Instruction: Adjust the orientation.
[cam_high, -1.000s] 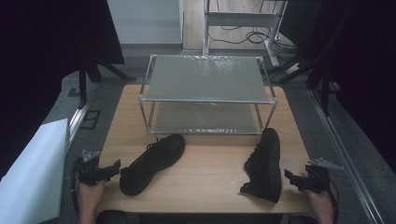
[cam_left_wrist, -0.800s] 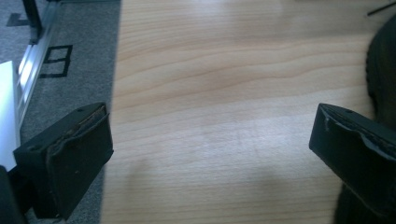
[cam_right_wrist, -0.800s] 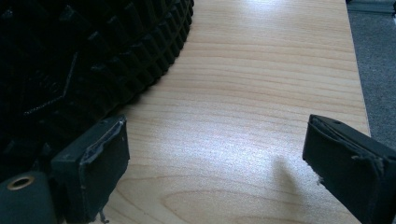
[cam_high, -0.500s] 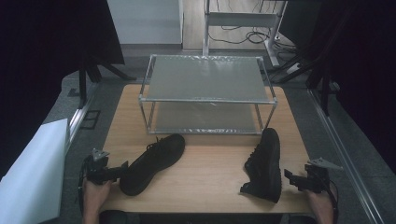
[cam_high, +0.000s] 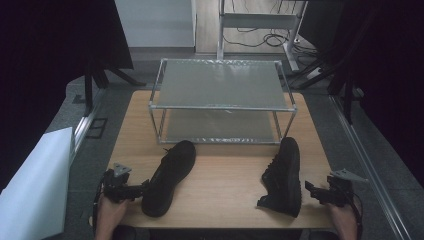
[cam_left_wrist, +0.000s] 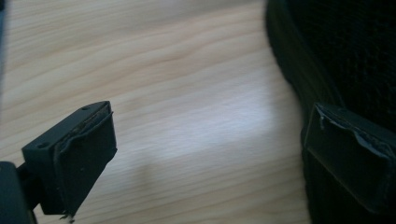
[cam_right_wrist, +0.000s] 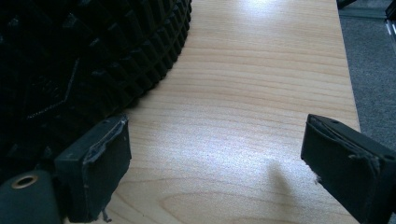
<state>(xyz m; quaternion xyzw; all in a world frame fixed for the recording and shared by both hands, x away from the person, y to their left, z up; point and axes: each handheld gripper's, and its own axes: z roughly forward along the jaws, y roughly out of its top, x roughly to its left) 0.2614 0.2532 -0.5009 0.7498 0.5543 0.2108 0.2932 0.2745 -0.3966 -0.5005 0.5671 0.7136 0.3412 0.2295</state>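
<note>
Left shoe lies on the worktop, long axis running away toward the rack — its heel just beside the spread left claw. Right claw — also spread — sits near the right shoe.

Two shoes lie before the rack.

Light wooden table, grain running side to side. Two-tier metal-framed rack stands on far half, both shelves bare. Left black shoe lies on near left part, angled, toe toward rack. Right black shoe rests tipped on its side at near right, treaded sole facing right edge. Shoes well apart.
</note>
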